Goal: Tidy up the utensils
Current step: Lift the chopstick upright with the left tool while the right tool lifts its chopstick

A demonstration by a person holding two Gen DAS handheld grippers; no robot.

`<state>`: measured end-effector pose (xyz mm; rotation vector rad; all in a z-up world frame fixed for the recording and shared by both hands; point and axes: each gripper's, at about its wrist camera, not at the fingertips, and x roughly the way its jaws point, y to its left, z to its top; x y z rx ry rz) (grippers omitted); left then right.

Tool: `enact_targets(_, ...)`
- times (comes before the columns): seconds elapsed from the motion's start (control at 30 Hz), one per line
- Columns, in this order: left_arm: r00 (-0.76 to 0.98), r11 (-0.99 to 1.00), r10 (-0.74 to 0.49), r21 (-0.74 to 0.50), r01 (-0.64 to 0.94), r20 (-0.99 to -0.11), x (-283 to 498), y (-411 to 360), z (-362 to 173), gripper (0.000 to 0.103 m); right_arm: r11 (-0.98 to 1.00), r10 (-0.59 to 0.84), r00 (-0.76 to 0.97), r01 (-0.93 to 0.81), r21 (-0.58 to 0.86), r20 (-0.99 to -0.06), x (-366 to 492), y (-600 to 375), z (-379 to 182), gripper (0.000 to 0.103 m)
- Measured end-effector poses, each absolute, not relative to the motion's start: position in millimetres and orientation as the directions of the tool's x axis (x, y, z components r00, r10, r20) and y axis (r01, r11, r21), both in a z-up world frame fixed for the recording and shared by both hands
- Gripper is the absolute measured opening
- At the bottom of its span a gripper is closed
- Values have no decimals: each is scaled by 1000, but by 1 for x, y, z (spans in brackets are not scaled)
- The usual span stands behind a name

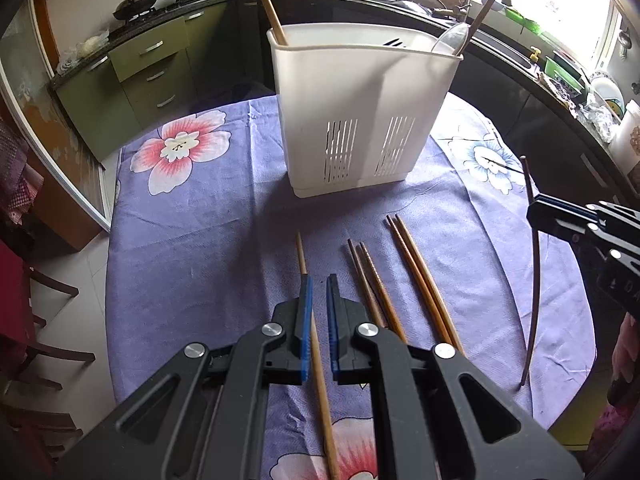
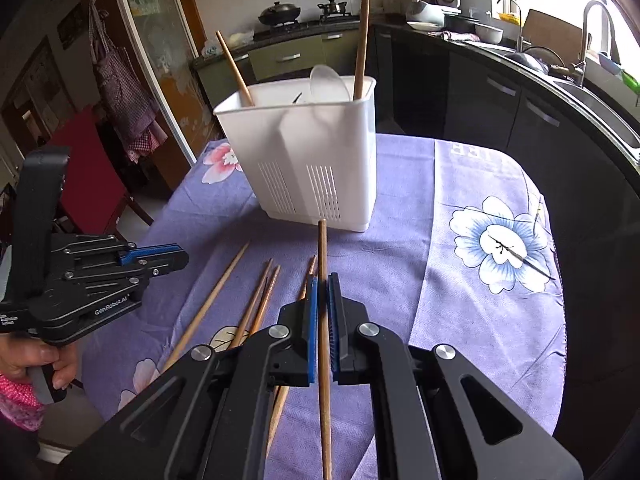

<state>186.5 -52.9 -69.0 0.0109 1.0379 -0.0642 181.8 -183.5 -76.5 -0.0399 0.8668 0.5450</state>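
A white slotted utensil holder stands on the purple floral cloth; it shows in the right wrist view too, with chopsticks and a spoon inside. My left gripper hovers narrowly open above a light chopstick lying on the cloth, not gripping it. Two pairs of brown chopsticks lie to its right. My right gripper is shut on a brown chopstick and holds it above the cloth, pointing at the holder. In the left wrist view that chopstick hangs from the right gripper.
The table is round, its edge near on the right. Kitchen counters with a sink and faucet run behind. A chair stands at the left. Several chopsticks lie left of the right gripper.
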Motion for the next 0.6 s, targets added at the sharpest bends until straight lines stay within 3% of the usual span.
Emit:
enact_targets(0.17, 490, 999, -32, -7, 52, -871, 188, -53, -68, 7, 857, 460, 539, -477, 194, -706, 167, -193, -60, 6)
enact_targets(0.4, 389, 1000, -17, -23, -11, -921, 216, -42, -109, 9, 855, 469, 542, -475, 207, -697, 161, -197, -56, 6)
enact_targets(0.53, 357, 999, -9, -19, -25, -934, 225, -40, -126, 29, 853, 474, 537, -476, 213, -698, 162, -198, -57, 6)
enact_targets(0.6, 350, 1000, -6, -14, -22, -937, 228, -41, -130, 29, 853, 475, 535, -475, 216, -699, 163, -199, -58, 6)
